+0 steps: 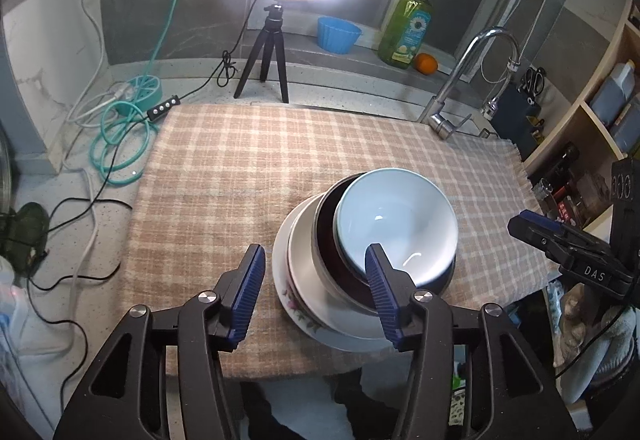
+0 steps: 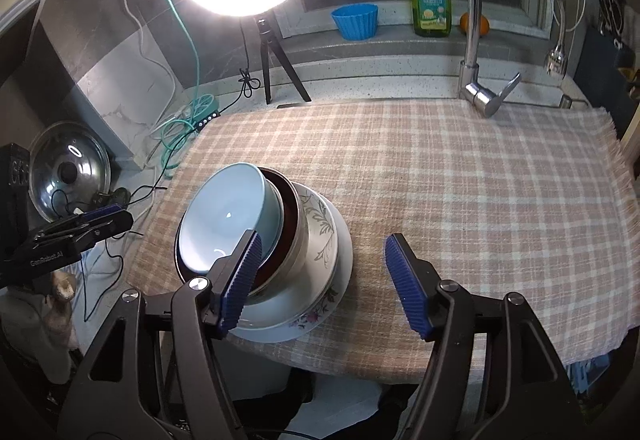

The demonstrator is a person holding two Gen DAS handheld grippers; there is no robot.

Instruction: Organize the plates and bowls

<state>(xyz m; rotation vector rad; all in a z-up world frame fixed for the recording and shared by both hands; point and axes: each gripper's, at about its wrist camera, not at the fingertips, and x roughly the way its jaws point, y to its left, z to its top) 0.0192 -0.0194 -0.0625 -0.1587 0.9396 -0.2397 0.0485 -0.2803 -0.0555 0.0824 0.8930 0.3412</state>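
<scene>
We see the pale blue bowl [image 1: 396, 224] atop the stack between both grippers, left gripper [image 1: 316, 296] and right gripper [image 2: 324, 280] spread and empty, neither clearly nearer.

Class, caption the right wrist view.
Open right gripper beside stacked bowls and floral plate on checked cloth.

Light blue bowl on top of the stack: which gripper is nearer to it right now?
Left, narrowly. The left gripper has one finger overlapping the light blue bowl; the right gripper straddles the stack's right side. Both are open.
</scene>
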